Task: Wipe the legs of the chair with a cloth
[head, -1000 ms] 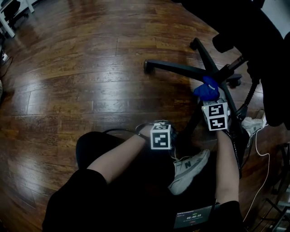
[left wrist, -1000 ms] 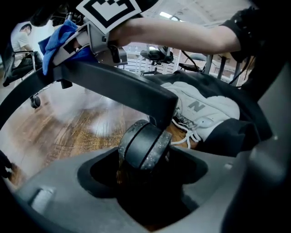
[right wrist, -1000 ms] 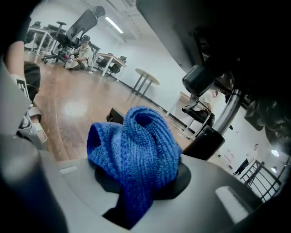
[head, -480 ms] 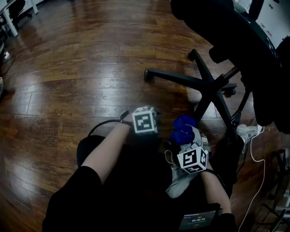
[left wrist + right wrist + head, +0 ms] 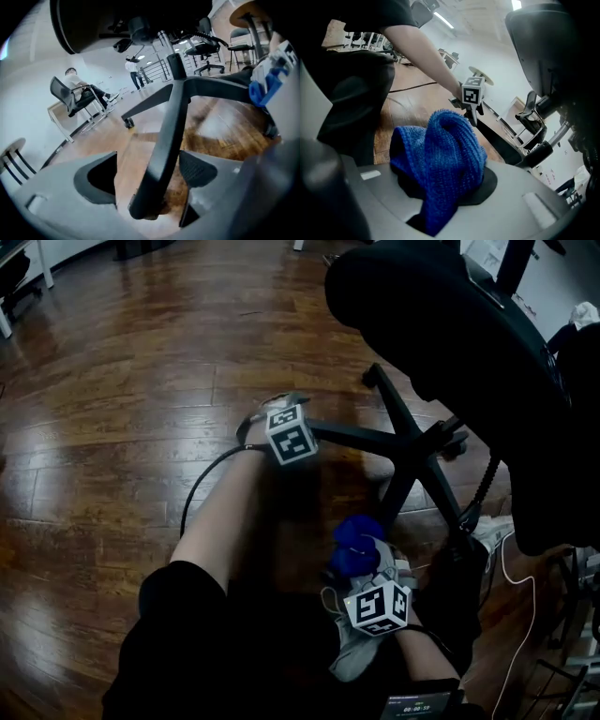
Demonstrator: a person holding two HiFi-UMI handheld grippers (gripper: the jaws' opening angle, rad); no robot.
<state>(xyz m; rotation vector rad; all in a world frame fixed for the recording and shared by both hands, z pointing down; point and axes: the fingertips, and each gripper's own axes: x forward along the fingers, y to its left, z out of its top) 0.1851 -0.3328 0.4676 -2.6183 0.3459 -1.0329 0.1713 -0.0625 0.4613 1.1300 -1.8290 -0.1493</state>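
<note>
The black office chair's star base stands on the wood floor, one leg reaching left. My left gripper, its marker cube at that leg's tip, straddles the leg. Its jaws have just been opening and stand wide, the leg between the pads with a gap on the left side. My right gripper sits low near the person's shoe, shut on a bunched blue cloth, apart from the chair legs.
The black seat overhangs the base at upper right. A white shoe lies under the right gripper. A white cable runs right of the base, a black cable left of the arm. Other chairs stand far off.
The left gripper swung away from the person's lap to the tip of the left-reaching leg. The right gripper pulled the cloth back from the hub toward the shoe, then held still.
</note>
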